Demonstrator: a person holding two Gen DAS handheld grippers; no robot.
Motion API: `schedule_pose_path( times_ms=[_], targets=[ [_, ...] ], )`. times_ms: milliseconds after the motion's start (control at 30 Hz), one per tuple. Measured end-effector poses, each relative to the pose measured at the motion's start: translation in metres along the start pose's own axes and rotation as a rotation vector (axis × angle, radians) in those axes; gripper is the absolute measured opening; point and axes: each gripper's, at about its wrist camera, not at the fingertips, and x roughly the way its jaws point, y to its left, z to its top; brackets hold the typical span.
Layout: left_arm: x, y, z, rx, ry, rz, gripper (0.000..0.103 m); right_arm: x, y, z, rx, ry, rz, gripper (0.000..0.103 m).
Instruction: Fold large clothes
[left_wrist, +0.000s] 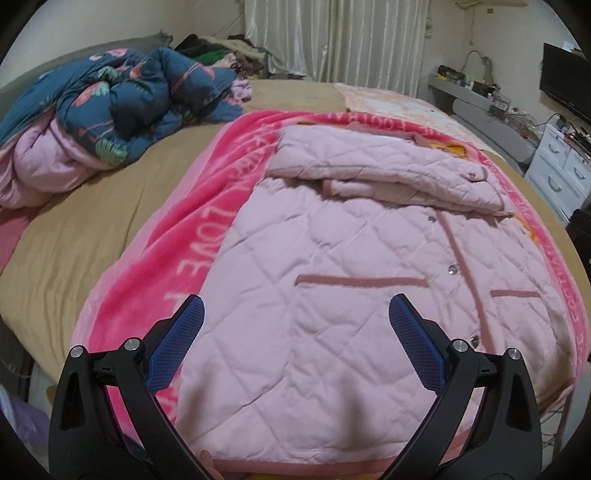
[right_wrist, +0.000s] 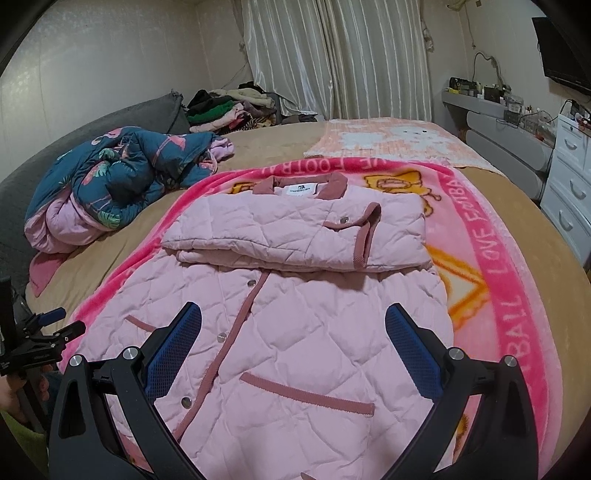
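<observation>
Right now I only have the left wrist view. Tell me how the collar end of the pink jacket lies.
Observer: In the right wrist view, the pink jacket has its darker collar at the far end, opened out around a white label.
Operator: Now report the right gripper; it is outside my view.
Observer: The right gripper has its fingers wide open with nothing between them, poised over the jacket's lower front near the pocket trim.
</observation>
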Motion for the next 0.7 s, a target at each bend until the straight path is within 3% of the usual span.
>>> schedule_pose_path(
  times_ms=[700],
  targets=[
    [0.015, 0.056, -0.043, -0.051, 0.223, -0.097, 0.094, 0.001, -0.001, -0.017, -0.012, 0.038, 0.001, 0.099]
  ],
)
